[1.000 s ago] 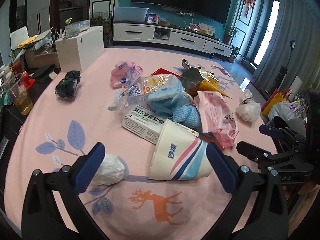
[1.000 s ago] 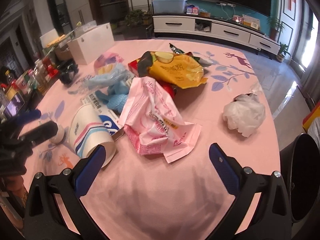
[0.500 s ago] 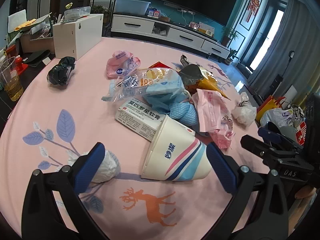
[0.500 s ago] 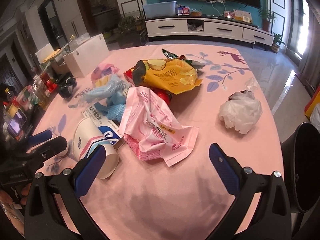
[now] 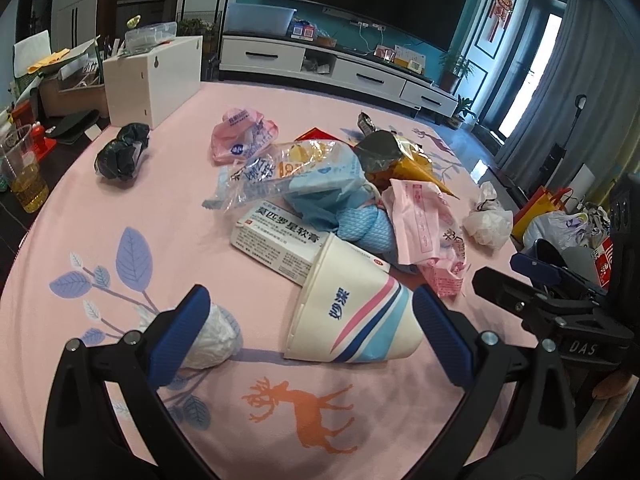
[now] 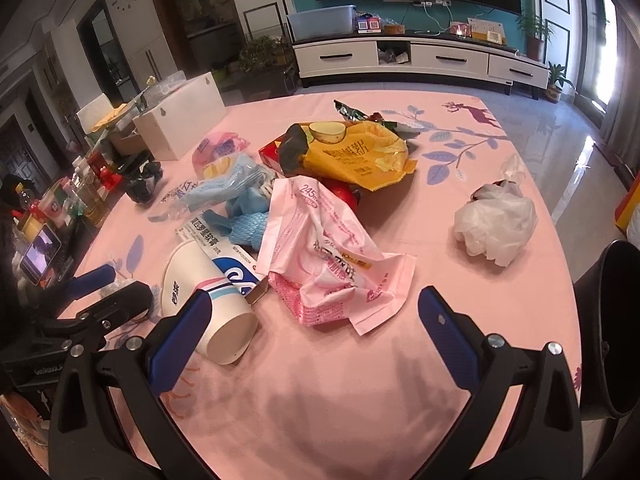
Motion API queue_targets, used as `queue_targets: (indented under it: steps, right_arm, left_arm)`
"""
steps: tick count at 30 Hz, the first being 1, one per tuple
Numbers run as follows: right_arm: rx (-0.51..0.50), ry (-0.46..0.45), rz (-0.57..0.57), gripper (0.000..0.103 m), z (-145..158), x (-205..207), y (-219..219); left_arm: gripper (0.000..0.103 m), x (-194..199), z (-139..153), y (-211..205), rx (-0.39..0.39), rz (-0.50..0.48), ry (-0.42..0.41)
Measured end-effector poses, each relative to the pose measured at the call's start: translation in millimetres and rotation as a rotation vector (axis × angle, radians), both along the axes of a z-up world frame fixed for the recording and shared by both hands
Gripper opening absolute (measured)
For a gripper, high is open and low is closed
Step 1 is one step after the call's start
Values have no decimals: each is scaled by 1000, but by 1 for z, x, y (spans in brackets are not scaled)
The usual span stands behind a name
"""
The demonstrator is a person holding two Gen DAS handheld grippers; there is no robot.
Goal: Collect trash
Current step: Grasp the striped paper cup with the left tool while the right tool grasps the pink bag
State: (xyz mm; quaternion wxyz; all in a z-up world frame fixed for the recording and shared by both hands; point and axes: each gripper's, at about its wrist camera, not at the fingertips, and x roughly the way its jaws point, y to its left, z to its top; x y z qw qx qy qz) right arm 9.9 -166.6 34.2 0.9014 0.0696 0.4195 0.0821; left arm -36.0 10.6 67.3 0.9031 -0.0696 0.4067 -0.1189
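one paper cup, one medicine box, two pink wrappers, one tissue wad.

Daylight enters from the window at right; both views are evenly bright and colours read true. Glare sits on the polished floor in the right wrist view, with the window edge blown out. Soft shadows fall on the pink tablecloth toward the camera and beneath the paper cup. Fisheye distortion bends straight lines strongly near the rim, and black vignetting fills all 4 corners. Printed text at centre is sharp; background detail softens. No motion blur is evident.
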Motion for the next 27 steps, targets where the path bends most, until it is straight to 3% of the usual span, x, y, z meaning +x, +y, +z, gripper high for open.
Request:
queue_targets:
  steps: [27]
  right_arm:
    - [31, -2, -88, 100, 1, 1, -18]
  left_arm:
    - [100, 2, -4, -1, -43, -23, 30]
